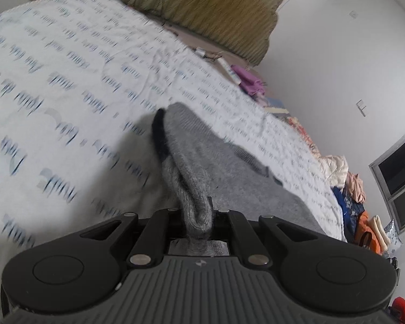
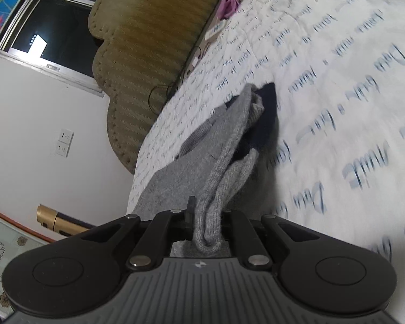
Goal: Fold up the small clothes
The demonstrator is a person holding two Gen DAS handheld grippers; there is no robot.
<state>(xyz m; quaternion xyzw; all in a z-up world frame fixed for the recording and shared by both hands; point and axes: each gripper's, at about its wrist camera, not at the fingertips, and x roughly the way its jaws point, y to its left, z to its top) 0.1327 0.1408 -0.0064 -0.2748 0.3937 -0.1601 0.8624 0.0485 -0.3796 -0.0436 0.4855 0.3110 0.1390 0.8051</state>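
Left wrist view: the left gripper (image 1: pixel 198 210) is pinching a bunched fold of the grey knit garment (image 1: pixel 202 145), its jaws drawn narrow around the cloth. Right wrist view: the right gripper (image 2: pixel 206 216) is likewise clamping a rolled edge of the same grey knit garment (image 2: pixel 229 145), jaws close together on the knit. The garment is hanging from both tools above the printed bedspread (image 1: pixel 75 81), its far end drooping toward that bedspread and showing a dark navy trim (image 1: pixel 159 135); whether that end is touching the cloth beneath cannot be told, since the blur is obscuring it.

Judged risks: each grip is taking only a thick roll of knit near the fingertips, so the fabric may be slipping out if the two tools are pulled apart or swung quickly. The loose navy part (image 2: pixel 267 108) is dangling free of both grips and could be folding under itself unevenly when laid on the bedspread, spoiling the fold. The streaked print suggests quick motion, which would be adding to both risks.

Writing: the bedspread (image 2: pixel 337 81) is carrying rows of blue script lettering, too smeared to read. A small emblem (image 1: pixel 199 263) is marking the left tool's ribbed body; no brand name is legible.
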